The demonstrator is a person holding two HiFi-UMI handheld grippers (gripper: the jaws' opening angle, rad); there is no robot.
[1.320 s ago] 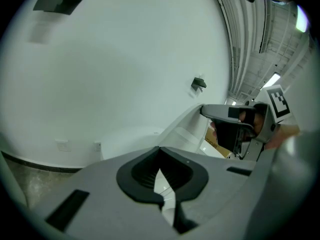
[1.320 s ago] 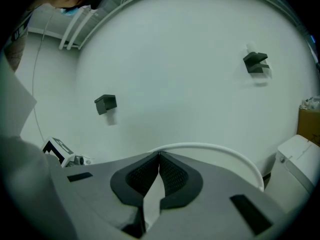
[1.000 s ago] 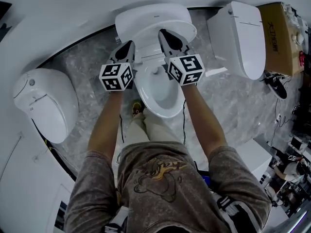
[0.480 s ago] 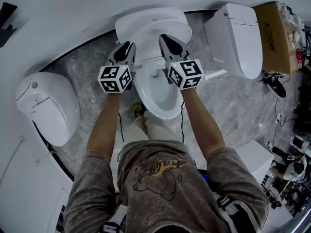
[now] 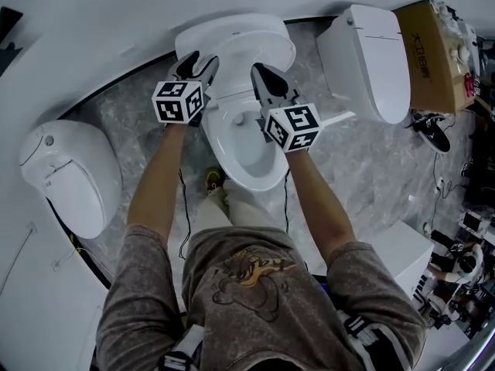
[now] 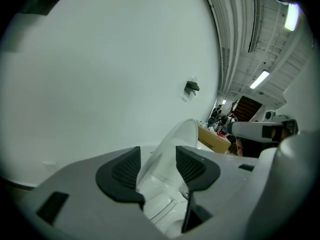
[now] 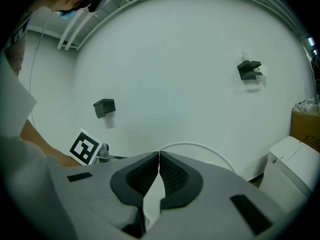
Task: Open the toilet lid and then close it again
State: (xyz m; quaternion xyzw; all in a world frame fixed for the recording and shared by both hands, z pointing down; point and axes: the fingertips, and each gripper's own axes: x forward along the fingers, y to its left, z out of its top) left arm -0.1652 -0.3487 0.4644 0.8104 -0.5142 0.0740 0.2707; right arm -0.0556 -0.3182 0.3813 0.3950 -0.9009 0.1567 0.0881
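A: Biggest first. Wall (image 5: 93,22): plain white, smooth, and it reads as a curve in the head view. Floor (image 5: 131,107): grey, marbled, glossy.

B: Fixtures?

A: Three glossy white ones in a row. The task's toilet (image 5: 255,182) is the middle one, its oval bowl open. Its lid (image 5: 240,37) stands raised at the back by the wall, a thin rounded shell. An egg-shaped closed toilet (image 5: 66,172) sits to the left and a boxier closed one (image 5: 371,60) to the right. Beyond that is a brown cardboard box (image 5: 429,52), cut off by the frame edge.

B: Grippers?

A: Grey bodies, black ribbed pads. The left gripper (image 5: 199,62) is at the lid's left edge, jaws wide and just been opening. In its own view the lid's rim shows in the gap, and neither of the pads (image 6: 120,170) presses on it. The right gripper (image 5: 260,72) points at the lid's right part, tips pressed together, nothing seen pinched.

B: Unclear points?

A: There is a pale sliver below the right tips; cannot tell what it is. Cannot tell whether those tips touch the lid. The lid hinge is hidden behind the grippers. Two small dark brackets (image 7: 104,107) sit on the wall, their detail soft.
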